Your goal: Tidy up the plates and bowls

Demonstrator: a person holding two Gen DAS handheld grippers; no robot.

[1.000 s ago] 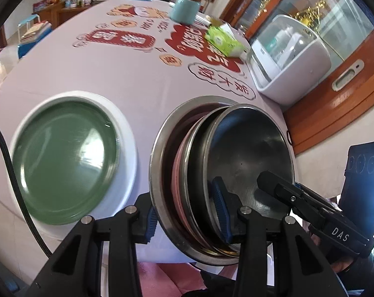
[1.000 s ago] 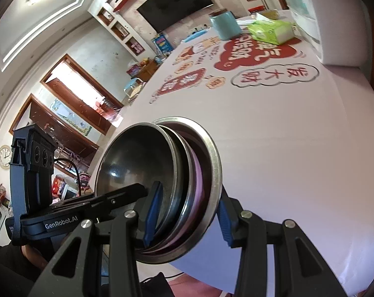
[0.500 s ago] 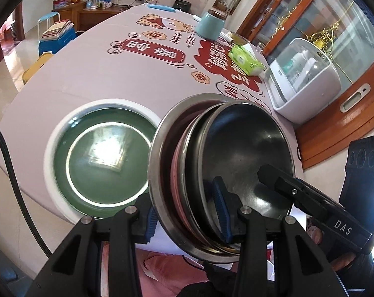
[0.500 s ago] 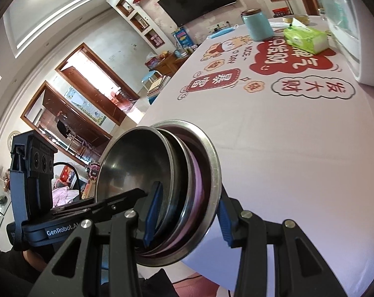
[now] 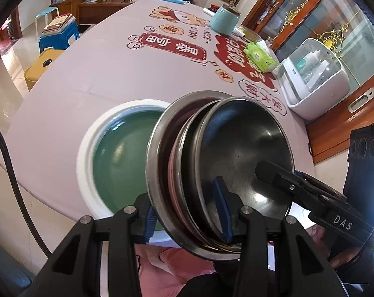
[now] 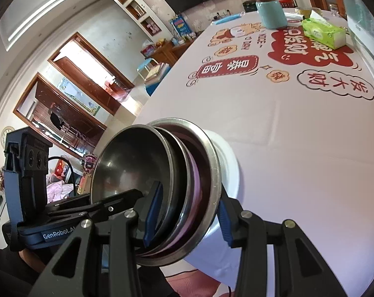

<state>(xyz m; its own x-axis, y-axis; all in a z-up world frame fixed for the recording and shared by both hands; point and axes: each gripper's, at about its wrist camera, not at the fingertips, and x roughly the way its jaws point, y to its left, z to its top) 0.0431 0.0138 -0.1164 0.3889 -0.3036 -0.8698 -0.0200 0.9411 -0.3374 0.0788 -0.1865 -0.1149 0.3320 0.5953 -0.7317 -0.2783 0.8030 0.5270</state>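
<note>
Two grippers hold one stack of metal bowls (image 5: 236,173) up off the table, tipped on its side. The stack has a big steel bowl on the outside, a pink rim inside it, and smaller dark steel bowls nested in. The left gripper (image 5: 187,212) pinches the stack's rim at about 6 o'clock in its own view, one blue pad outside and one inside. The right gripper (image 6: 187,217) pinches the rim the same way, at 6 o'clock in its view. In the left view it shows at 4 o'clock.

A green plate with a white rim (image 5: 117,153) lies on the tablecloth (image 5: 88,79), partly hidden behind the stack, at 9 o'clock from it.

Far off at 12 o'clock stand a teal jar (image 5: 224,19) and a green tissue pack (image 5: 260,55).
</note>
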